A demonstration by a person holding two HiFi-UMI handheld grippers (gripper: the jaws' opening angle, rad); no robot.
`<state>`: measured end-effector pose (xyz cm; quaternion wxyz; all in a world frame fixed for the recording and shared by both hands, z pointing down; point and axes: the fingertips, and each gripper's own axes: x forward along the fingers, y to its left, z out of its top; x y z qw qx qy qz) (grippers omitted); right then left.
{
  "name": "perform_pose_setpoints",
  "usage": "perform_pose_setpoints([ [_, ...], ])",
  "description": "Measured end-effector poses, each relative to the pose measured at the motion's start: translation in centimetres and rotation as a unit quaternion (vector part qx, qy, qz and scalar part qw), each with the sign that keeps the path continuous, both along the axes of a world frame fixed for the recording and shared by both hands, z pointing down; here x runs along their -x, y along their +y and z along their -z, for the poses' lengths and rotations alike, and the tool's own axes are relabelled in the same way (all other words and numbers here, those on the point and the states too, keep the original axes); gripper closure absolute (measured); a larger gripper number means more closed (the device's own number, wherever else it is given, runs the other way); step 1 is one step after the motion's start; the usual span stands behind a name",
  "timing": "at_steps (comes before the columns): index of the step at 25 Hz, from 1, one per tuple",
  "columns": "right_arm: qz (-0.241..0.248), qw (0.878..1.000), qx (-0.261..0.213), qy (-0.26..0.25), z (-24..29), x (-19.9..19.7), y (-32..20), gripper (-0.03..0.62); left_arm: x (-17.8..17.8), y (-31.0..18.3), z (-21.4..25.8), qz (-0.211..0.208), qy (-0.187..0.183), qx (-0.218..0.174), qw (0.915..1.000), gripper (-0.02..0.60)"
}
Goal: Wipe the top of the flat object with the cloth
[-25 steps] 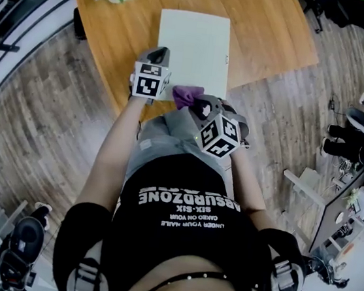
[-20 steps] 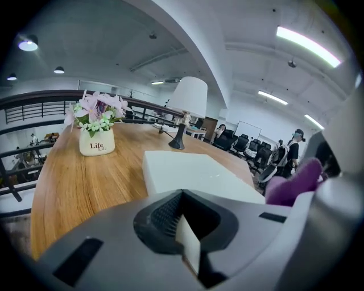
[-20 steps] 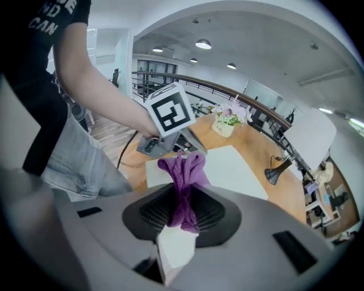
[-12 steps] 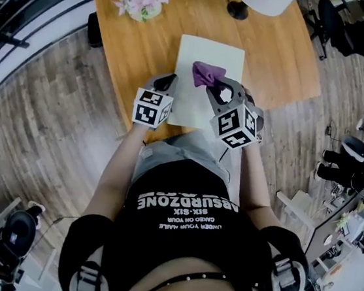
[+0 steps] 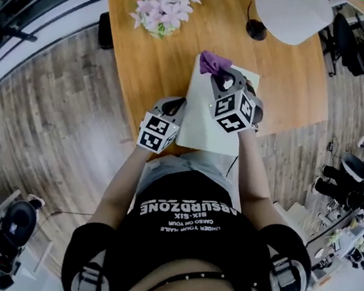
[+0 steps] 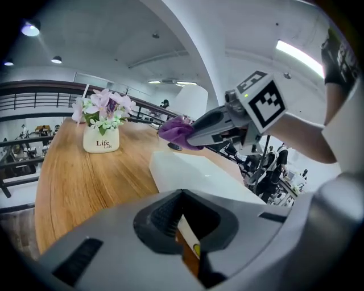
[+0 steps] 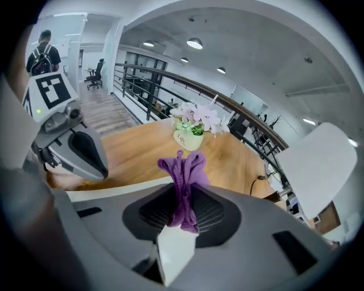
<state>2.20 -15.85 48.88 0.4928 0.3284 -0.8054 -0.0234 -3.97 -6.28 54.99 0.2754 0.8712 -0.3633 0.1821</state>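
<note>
**Purple cloth held at the far end of the white panel**

The right gripper (image 5: 218, 73) has its jaws pinched on a crumpled purple cloth (image 5: 212, 61). In the right gripper view the fabric stands up in a bunched fold between the ribbed pads (image 7: 213, 211). In the head view the cloth sits over the far edge of the flat white rectangular panel (image 5: 201, 121), close to its far left corner. The left gripper view shows the cloth low over that end, but whether it presses on the surface cannot be told.

The panel lies flat on the light wooden table (image 5: 146, 64), with its near end close to the table's edge in front of the person.

The left gripper (image 5: 176, 102) is at the panel's left edge, nearer the person than the cloth. Its jaws are pressed together with nothing between their tips, and behind them a sliver of the panel's edge and of the table shows.

A small white pot of pink flowers (image 5: 162, 11) stands on the table, well apart from the panel to the far left. A white lamp shade (image 5: 293, 15) hangs over the far right of the table, above a black round base (image 5: 255, 31).
</note>
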Motion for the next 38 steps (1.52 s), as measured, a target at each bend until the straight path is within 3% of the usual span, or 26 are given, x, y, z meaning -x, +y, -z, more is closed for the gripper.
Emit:
perform_pose_setpoints([
  [12,-0.012,0.999,0.028,0.036,-6.0,0.2,-2.3,0.491,1.1,-0.4,-1.7,0.006,0.002,0.033,0.9994,0.565],
  [23,-0.008,0.998,0.052,0.031,-6.1,0.3,-1.8,0.491,-0.2,-0.2,-1.1,-0.005,0.002,0.034,0.9994,0.565],
  [38,-0.005,0.998,0.060,0.029,-6.1,0.4,-0.2,0.491,-0.6,0.6,-2.3,-0.009,-0.034,0.042,0.9985,0.565],
])
